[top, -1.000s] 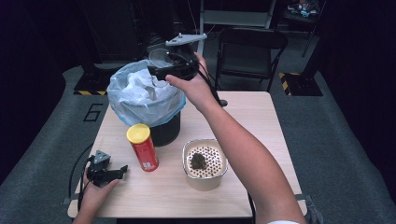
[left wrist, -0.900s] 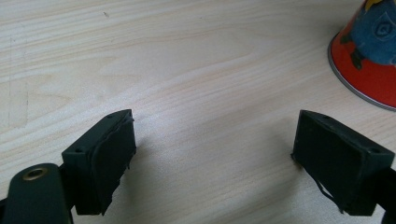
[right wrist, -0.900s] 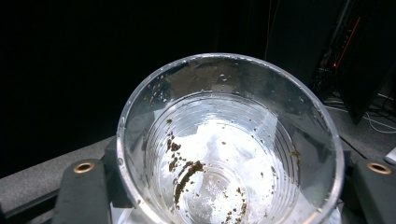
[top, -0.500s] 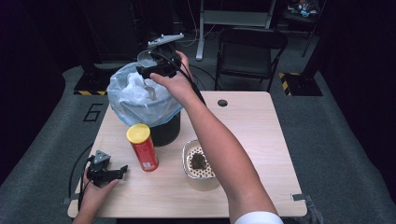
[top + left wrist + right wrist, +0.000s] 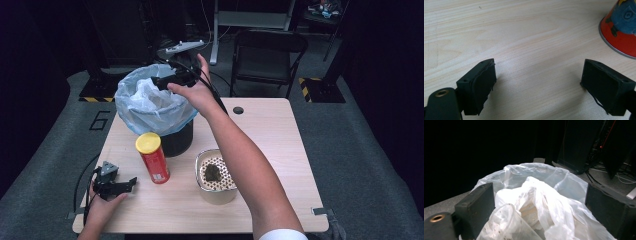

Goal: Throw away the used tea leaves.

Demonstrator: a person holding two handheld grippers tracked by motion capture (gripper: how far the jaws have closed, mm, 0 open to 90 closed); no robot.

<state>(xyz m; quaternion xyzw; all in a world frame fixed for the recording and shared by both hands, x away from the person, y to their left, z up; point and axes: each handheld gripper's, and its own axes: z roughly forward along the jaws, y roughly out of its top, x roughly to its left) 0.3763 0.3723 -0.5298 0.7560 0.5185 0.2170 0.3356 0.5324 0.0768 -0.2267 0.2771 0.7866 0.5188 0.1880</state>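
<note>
Since a moment ago, my right gripper [image 5: 162,80] has swung left over the bin [image 5: 150,107], its jaws just opening; they stand wide, and the clear plastic cup [image 5: 504,225] between them looks let go, tipped into the bag. I should lift straight out without snagging the liner. My left gripper [image 5: 125,184] rests open, empty, on the table [image 5: 270,135].

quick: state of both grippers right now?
Left gripper: open, nothing between the jaws, resting on the table.
Right gripper: open over the bin, jaws just opening, clear cup loose between them.
</note>
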